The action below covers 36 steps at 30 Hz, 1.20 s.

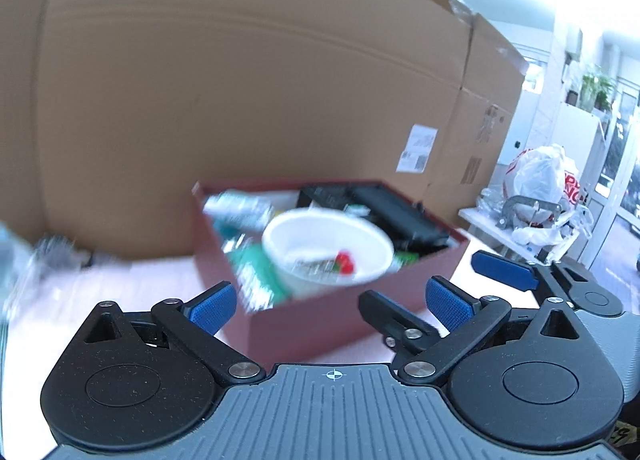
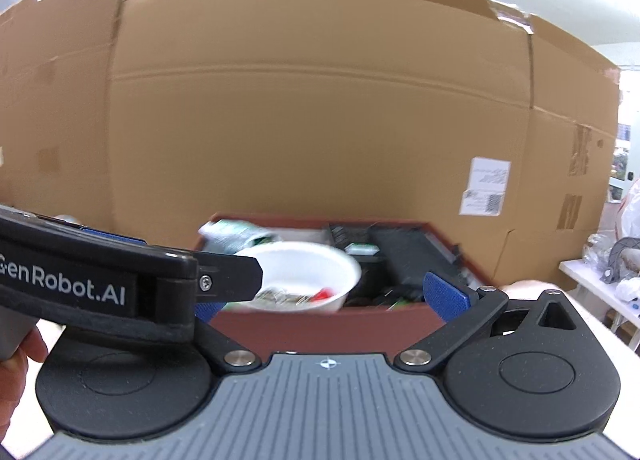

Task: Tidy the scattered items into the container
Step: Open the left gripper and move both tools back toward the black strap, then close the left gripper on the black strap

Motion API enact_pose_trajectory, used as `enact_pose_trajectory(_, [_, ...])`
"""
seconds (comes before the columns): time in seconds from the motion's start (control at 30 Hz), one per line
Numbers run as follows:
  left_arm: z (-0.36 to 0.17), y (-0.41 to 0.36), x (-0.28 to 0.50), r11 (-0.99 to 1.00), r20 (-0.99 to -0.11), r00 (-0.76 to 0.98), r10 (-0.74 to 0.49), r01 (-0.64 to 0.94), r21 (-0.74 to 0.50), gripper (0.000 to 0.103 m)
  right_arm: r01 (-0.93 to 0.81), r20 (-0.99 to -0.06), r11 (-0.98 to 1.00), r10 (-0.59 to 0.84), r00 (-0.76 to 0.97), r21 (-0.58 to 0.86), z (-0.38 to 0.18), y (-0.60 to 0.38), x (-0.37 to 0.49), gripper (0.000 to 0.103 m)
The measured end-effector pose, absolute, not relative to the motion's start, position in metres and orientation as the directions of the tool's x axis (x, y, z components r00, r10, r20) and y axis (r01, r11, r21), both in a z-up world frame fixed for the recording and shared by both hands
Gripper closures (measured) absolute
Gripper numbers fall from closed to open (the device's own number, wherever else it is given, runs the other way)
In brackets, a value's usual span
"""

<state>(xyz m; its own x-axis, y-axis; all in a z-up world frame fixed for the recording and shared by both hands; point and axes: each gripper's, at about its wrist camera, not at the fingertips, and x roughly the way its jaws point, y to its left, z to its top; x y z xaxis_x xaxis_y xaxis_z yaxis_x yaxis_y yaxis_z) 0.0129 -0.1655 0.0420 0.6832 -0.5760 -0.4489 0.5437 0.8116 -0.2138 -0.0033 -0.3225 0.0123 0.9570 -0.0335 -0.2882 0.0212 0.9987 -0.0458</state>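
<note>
Already the red box brims: a white bowl with clips, green packets, black gear. Both grippers, left and right, gape empty.

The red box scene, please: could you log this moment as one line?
left tongs: open, empty | right tongs: open, empty | red box: holds white bowl, other items

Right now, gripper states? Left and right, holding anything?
Left gripper: open, empty, facing the red box.
Right gripper: open, empty; white bowl sits in the box beyond it.
</note>
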Motion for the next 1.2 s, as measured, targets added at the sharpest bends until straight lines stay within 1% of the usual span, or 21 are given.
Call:
enact_pose_trajectory(0.13, [0.026,-0.136,0.0,0.827,-0.485,0.674,-0.557,0.506,-0.245,0.0,-0.041,-0.327,0.999,0.029,0.945,-0.028,-0.001,-0.295,-0.015,0.0])
enact_pose_trajectory(0.3, [0.01,-0.101,-0.01,0.865,-0.513,0.702,-0.494,0.455,-0.211,0.0,-0.12,-0.381,0.993,0.12,0.917,0.024,-0.019,-0.264,-0.02,0.0])
enact_pose_trajectory(0.4, [0.003,-0.078,-0.007,0.888,-0.536,0.711,-0.454,0.412,-0.205,0.0,-0.158,-0.412,0.987,0.152,0.899,0.021,-0.029,-0.24,-0.02,0.0])
enact_pose_trajectory(0.5, [-0.004,-0.06,-0.001,0.916,-0.557,0.729,-0.397,0.35,-0.195,0.0,-0.191,-0.421,0.982,0.178,0.889,0.012,-0.037,-0.223,-0.017,0.0])
enact_pose_trajectory(0.63, [-0.01,-0.042,0.011,0.931,-0.573,0.735,-0.363,0.316,-0.185,0.0,-0.22,-0.421,0.975,0.192,0.887,-0.02,-0.041,-0.202,-0.015,0.0])
enact_pose_trajectory(0.73, [-0.014,-0.033,0.022,0.935,-0.583,0.733,-0.351,0.308,-0.176,0.0,-0.233,-0.439,0.972,0.193,0.878,-0.038,-0.046,-0.19,-0.007,0.0])
enact_pose_trajectory(0.77, [-0.015,-0.031,0.026,0.933,-0.585,0.729,-0.356,0.313,-0.178,0.001,-0.237,-0.445,0.971,0.195,0.874,-0.04,-0.047,-0.187,-0.004,0.0])
enact_pose_trajectory(0.83, [-0.015,-0.029,0.033,0.928,-0.594,0.715,-0.367,0.328,-0.178,0.007,-0.246,-0.453,0.968,0.198,0.869,-0.048,-0.05,-0.181,0.001,0.001])
enact_pose_trajectory(0.87, [-0.015,-0.028,0.037,0.926,-0.598,0.71,-0.371,0.336,-0.175,0.009,-0.249,-0.456,0.967,0.199,0.867,-0.052,-0.051,-0.178,0.004,0.002])
enact_pose_trajectory(0.93, [-0.016,-0.029,0.045,0.923,-0.604,0.703,-0.375,0.345,-0.172,0.013,-0.255,-0.465,0.965,0.202,0.862,-0.054,-0.053,-0.173,0.01,0.005])
enact_pose_trajectory(1.0, [-0.017,-0.029,0.053,0.919,-0.61,0.694,-0.382,0.354,-0.172,0.017,-0.262,-0.472,0.964,0.211,0.856,-0.044,-0.054,-0.17,0.016,0.013])
enact_pose_trajectory(1.03, [-0.018,-0.029,0.056,0.916,-0.614,0.688,-0.387,0.361,-0.173,0.019,-0.267,-0.475,0.963,0.218,0.853,-0.039,-0.054,-0.168,0.019,0.015])
enact_pose_trajectory(1.07, [-0.019,-0.029,0.06,0.915,-0.619,0.682,-0.39,0.365,-0.175,0.02,-0.271,-0.478,0.962,0.221,0.85,-0.037,-0.055,-0.166,0.021,0.019])
enact_pose_trajectory(1.1, [-0.02,-0.029,0.063,0.914,-0.626,0.675,-0.391,0.366,-0.176,0.025,-0.276,-0.485,0.96,0.225,0.845,-0.035,-0.056,-0.164,0.024,0.023])
enact_pose_trajectory(1.13, [-0.022,-0.029,0.066,0.912,-0.634,0.666,-0.393,0.368,-0.178,0.032,-0.283,-0.491,0.959,0.232,0.84,-0.032,-0.058,-0.162,0.027,0.025])
enact_pose_trajectory(1.2, [-0.024,-0.029,0.072,0.907,-0.647,0.647,-0.403,0.377,-0.187,0.04,-0.299,-0.507,0.954,0.246,0.826,-0.023,-0.06,-0.157,0.032,0.036])
